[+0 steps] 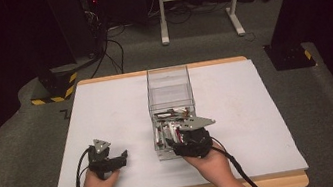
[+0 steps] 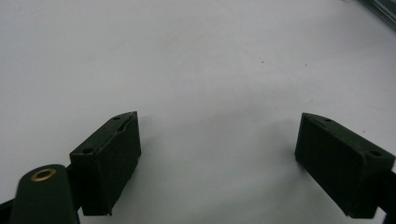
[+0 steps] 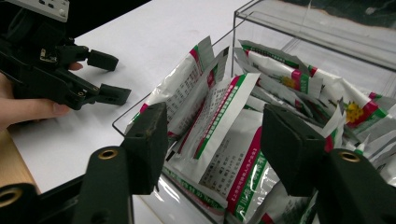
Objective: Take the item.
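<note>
Right gripper (image 3: pixel 212 154) jaws apart, over white, green-and-pink-edged sachets (image 3: pixel 224 140), clear box (image 3: pixel 261 21)

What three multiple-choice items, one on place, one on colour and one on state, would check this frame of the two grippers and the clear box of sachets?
1. Where is the right gripper?
A. Over the near end of the clear box
B. At the table's far left corner
C. Resting on the floor

2. Which colours mark the sachets in the box?
A. Blue and orange
B. White with green and pink-red bands
C. Plain black

3. How do the left gripper's jaws stand?
A. Shut on a sachet
B. Shut with nothing held
C. Open over the bare white tabletop

Answers: 1 A, the high view shows it above the box's near end. 2 B, the right gripper view shows those bands on white packs. 3 C, the left gripper view shows a wide gap with nothing between the jaws.
</note>
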`<action>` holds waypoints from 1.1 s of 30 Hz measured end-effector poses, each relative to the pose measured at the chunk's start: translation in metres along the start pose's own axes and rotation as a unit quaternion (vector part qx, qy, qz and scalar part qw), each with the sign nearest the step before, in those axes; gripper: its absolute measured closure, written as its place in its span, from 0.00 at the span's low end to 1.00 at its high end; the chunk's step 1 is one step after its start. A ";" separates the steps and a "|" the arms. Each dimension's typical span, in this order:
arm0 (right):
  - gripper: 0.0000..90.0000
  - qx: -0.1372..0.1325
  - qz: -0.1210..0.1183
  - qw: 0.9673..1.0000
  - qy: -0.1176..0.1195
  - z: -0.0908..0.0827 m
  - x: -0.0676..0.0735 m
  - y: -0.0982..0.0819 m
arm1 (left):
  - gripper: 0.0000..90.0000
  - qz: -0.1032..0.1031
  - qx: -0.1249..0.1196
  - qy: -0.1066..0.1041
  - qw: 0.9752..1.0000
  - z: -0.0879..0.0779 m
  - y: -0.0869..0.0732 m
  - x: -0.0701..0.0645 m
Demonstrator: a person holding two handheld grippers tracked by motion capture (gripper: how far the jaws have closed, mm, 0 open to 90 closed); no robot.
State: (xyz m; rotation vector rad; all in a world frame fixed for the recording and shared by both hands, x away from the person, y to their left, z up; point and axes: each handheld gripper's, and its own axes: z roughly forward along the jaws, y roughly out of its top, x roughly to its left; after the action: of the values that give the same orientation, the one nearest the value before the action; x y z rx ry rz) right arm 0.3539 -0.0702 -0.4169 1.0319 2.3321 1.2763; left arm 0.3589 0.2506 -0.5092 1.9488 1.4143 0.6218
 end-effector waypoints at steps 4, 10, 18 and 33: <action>0.54 0.007 0.009 1.000 0.003 0.001 0.001 -0.003 | 0.16 0.000 0.000 0.000 1.000 0.000 0.000 0.000; 0.59 0.014 0.018 1.000 0.003 0.004 0.002 -0.005 | 0.16 0.000 0.000 0.000 1.000 0.000 0.000 0.000; 0.72 0.021 0.030 0.999 -0.011 0.008 0.003 -0.006 | 0.16 0.000 0.000 0.000 1.000 0.000 0.000 0.000; 0.86 0.021 0.024 0.999 -0.011 0.008 0.002 -0.007 | 0.16 0.000 0.000 0.000 1.000 0.000 0.000 0.000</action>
State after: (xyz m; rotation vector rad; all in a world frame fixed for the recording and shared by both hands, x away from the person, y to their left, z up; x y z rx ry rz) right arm 0.3541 -0.0662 -0.4270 1.1163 2.3411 1.2307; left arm 0.3589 0.2506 -0.5092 1.9493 1.4141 0.6218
